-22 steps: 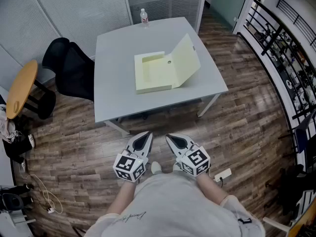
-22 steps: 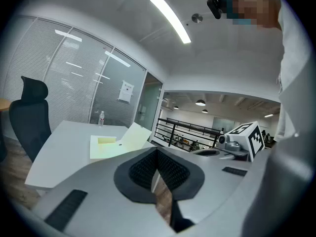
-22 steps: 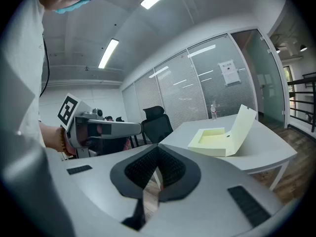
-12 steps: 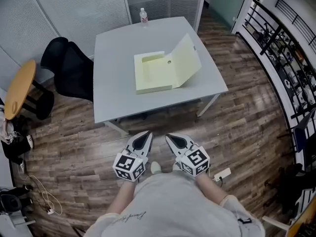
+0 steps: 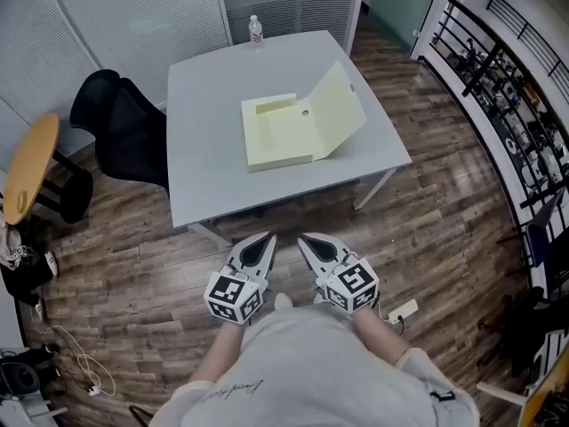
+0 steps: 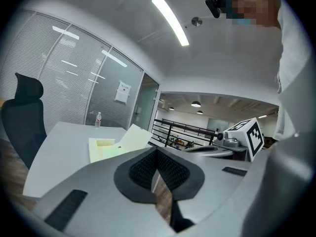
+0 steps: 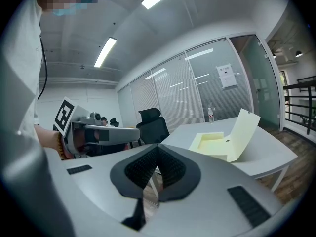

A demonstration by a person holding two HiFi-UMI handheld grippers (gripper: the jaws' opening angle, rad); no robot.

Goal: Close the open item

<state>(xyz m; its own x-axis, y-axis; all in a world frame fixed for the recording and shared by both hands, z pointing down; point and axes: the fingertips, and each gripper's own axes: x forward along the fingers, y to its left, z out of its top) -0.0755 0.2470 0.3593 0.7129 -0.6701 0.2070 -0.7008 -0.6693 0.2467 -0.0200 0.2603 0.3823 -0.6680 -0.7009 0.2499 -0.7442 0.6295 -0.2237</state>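
Note:
A pale yellow box file (image 5: 284,133) lies open on the grey table (image 5: 204,149), its lid (image 5: 339,108) standing up at an angle on the right side. Both grippers are held low over the wooden floor, well short of the table's near edge. My left gripper (image 5: 260,248) and right gripper (image 5: 313,245) sit side by side, each shut with nothing between the jaws. The left gripper view has the file (image 6: 111,146) far ahead past the shut left gripper (image 6: 157,155). In the right gripper view the file (image 7: 221,141) also lies far beyond the shut right gripper (image 7: 158,158).
A water bottle (image 5: 255,28) stands at the table's far edge. A black office chair (image 5: 120,130) is left of the table, a round wooden table (image 5: 29,165) further left. A railing (image 5: 498,78) runs along the right. A power strip (image 5: 402,311) lies on the floor.
The head view has drifted slightly; both grippers and the open file stay as they were.

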